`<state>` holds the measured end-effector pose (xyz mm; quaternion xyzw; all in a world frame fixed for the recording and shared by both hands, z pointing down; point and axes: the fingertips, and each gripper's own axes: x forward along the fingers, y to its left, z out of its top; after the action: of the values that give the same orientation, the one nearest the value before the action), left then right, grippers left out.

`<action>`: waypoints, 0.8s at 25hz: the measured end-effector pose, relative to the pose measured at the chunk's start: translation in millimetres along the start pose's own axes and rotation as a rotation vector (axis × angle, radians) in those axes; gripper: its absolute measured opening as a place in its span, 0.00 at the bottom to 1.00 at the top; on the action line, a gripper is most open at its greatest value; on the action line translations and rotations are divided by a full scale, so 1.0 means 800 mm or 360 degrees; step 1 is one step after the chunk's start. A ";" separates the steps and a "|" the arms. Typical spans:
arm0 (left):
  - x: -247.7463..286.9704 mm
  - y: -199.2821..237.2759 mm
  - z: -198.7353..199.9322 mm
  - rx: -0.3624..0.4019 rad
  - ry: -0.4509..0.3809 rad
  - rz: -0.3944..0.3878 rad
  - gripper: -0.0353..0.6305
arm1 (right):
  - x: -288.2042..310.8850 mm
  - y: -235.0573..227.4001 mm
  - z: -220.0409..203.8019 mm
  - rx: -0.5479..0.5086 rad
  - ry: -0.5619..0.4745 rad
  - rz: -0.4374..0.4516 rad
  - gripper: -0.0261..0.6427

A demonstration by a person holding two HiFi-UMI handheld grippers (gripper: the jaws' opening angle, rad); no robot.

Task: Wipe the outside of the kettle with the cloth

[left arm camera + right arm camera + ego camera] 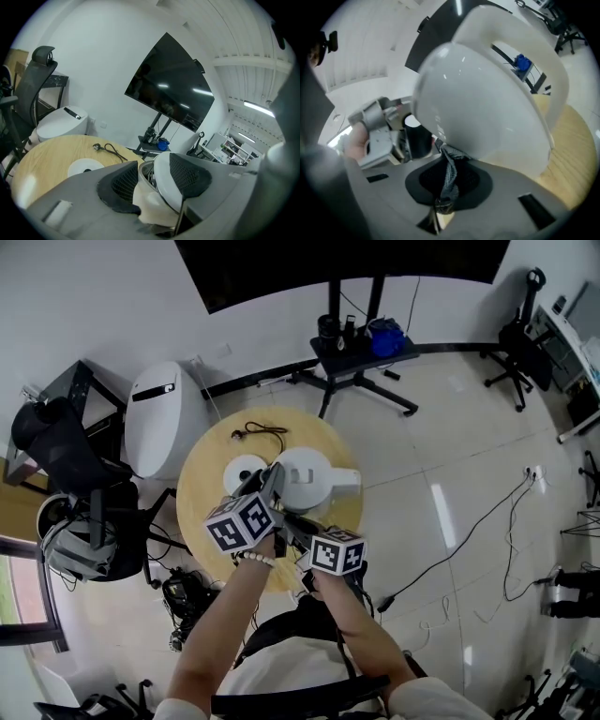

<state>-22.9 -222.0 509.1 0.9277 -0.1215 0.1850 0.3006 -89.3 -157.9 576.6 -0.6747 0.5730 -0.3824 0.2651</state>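
The white kettle (314,474) is on the round wooden table (211,479), off its base. My left gripper (274,482) reaches it from the near left. In the left gripper view the left gripper (154,180) has its two dark pads closed over the kettle's (165,187) open rim and white lid. My right gripper (296,527) comes in low from the near side, shut on a dark cloth (449,177). In the right gripper view the cloth stands up between the jaws and touches the lower wall of the kettle (478,103), which fills the frame.
The kettle's white round base (240,468) and a black power cord (262,432) lie on the table's far left. A white rounded appliance (164,418) and a black chair (66,456) stand left of the table. A screen stand (361,357) is behind it.
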 end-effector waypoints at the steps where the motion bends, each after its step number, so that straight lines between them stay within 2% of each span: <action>1: 0.000 0.001 0.000 -0.0003 0.0004 0.0003 0.37 | -0.007 0.013 0.011 -0.0023 -0.0028 0.0036 0.08; 5: 0.001 0.005 -0.002 -0.0035 0.0010 0.0022 0.37 | -0.031 0.045 0.039 -0.0082 -0.0088 0.0124 0.08; 9: 0.002 0.004 0.000 -0.0096 -0.0015 0.0016 0.39 | -0.054 0.045 0.044 -0.0113 -0.0012 0.0116 0.08; 11: -0.010 0.005 0.011 -0.0085 -0.0068 0.0025 0.47 | -0.072 0.047 0.049 -0.0154 0.0042 0.0108 0.08; 16: -0.066 0.002 0.039 -0.0106 -0.0305 0.0029 0.47 | -0.126 0.078 0.089 -0.0388 0.0150 0.0170 0.08; 19: -0.105 -0.005 0.046 -0.0147 -0.0466 0.0025 0.36 | -0.148 0.093 0.130 -0.0559 0.0205 0.0225 0.08; 20: -0.119 -0.006 0.048 -0.0151 -0.0521 0.0051 0.28 | -0.150 0.097 0.144 -0.0610 0.0226 0.0248 0.08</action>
<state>-96.4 -230.3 438.1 0.9282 -0.1922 0.0304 0.3171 -45.1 -65.5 424.3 -0.6379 0.7028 -0.2915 0.1196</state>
